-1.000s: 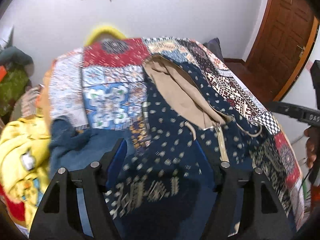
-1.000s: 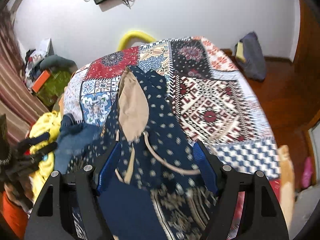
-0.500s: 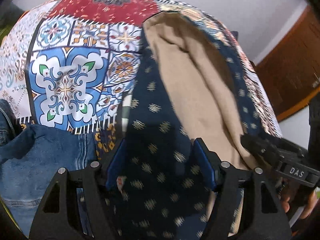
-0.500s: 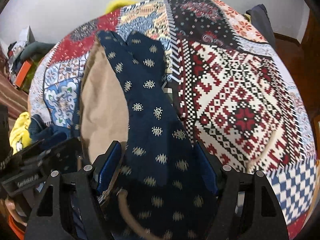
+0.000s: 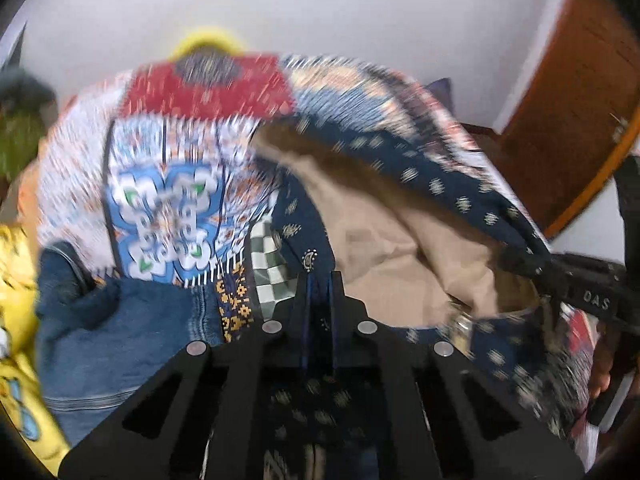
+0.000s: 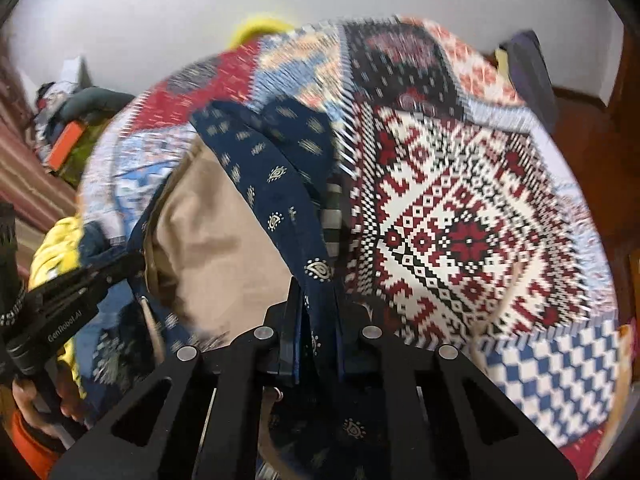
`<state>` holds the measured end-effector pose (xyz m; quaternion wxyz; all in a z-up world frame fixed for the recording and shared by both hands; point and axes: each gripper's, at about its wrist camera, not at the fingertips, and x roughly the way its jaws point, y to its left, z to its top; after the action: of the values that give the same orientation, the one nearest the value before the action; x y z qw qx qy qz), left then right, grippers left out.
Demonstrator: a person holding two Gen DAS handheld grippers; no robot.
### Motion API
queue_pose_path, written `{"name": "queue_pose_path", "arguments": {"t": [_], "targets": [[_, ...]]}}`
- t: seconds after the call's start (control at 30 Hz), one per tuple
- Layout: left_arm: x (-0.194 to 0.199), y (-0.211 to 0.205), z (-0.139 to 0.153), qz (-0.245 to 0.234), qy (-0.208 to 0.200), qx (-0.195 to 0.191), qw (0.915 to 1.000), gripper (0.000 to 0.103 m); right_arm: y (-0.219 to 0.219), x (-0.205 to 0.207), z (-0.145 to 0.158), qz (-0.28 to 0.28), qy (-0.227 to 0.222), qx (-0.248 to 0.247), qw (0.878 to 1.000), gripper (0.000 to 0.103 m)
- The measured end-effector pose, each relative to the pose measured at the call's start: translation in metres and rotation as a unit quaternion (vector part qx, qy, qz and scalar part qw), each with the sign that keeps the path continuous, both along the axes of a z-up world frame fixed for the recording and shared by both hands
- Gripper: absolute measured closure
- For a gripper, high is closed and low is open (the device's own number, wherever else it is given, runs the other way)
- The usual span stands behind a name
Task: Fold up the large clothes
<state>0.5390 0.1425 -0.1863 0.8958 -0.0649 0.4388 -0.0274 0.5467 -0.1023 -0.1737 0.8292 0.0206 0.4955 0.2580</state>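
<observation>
At the far left a yellow printed garment [image 5: 16,320] and folded blue denim jeans [image 5: 120,332] lie heaped at the edge of the bed, whose patchwork quilt in red, blue and white blocks [image 5: 168,200] carries everything. Next comes my left tool [image 5: 319,280], clamped on the edge of the navy hooded jacket with small pale motifs and a tan lining [image 5: 400,240]; the cloth runs straight between the closed fingers. The jacket lies along the middle of the quilt with its hood spread open, lining up, between my two tools. Further right my right tool [image 6: 316,292] is clamped on the opposite navy edge of the hood, just beside the red-and-white cross-stitch patch [image 6: 460,240]. I judge this the start of a fold: both edges are gripped, nothing is turned over yet. Next I would need to lift both edges together and evenly, keeping the cloth taut between them, then lay the hood over the body without dragging the quilt
</observation>
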Motion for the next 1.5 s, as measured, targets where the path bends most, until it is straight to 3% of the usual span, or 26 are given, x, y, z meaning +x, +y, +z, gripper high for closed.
{"name": "queue_pose_path", "arguments": {"t": [0.17,0.27,0.43,0.6,0.73,0.8,0.83,0.9,1.0,1.2,1.33,1.5], "targets": [[-0.060,-0.018,0.056,-0.050,-0.046,0.028,0.9973,0.097,-0.013,-0.056,0.051,0.029,-0.052,-0.002,0.998,0.093],[-0.099,-0.025,0.068,-0.070,-0.054,0.034,0.9955,0.097,-0.028,-0.091,0.066,0.038,-0.065,0.010,0.997,0.093],[-0.148,-0.025,0.043,-0.085,-0.021,0.042,0.9953,0.097,-0.039,-0.137,0.048,0.041,-0.051,0.006,0.998,0.093],[-0.178,-0.022,-0.018,-0.067,0.043,0.040,0.9960,0.097,-0.049,-0.158,0.002,0.025,-0.020,-0.020,0.999,0.093],[-0.187,-0.013,-0.065,-0.028,0.090,0.067,0.9933,0.097,-0.056,-0.169,-0.026,0.013,-0.005,-0.047,0.999,0.093],[-0.195,-0.005,-0.074,-0.019,0.086,0.048,0.9950,0.097,-0.059,-0.175,-0.033,0.010,0.001,-0.058,0.998,0.090],[-0.200,-0.002,-0.072,-0.016,0.080,0.038,0.9959,0.097,-0.060,-0.177,-0.035,0.007,0.003,-0.067,0.998,0.087],[-0.204,0.001,-0.065,-0.022,0.083,0.022,0.9961,0.097,-0.059,-0.182,-0.035,0.006,0.000,-0.087,0.996,0.074],[-0.210,0.001,-0.051,-0.034,0.077,0.018,0.9963,0.096,-0.059,-0.190,-0.022,0.007,-0.020,-0.112,0.994,0.070],[-0.206,-0.002,-0.001,-0.050,0.026,0.006,0.9984,0.095,-0.051,-0.196,0.017,0.026,-0.062,-0.076,0.995,0.056],[-0.187,-0.002,0.016,-0.048,0.011,-0.018,0.9986,0.070,-0.023,-0.189,0.034,0.054,-0.087,-0.063,0.993,0.053],[-0.155,-0.004,0.015,-0.050,0.016,-0.072,0.9960,0.070,0.019,-0.177,0.020,0.088,-0.089,-0.084,0.989,0.049]]}}
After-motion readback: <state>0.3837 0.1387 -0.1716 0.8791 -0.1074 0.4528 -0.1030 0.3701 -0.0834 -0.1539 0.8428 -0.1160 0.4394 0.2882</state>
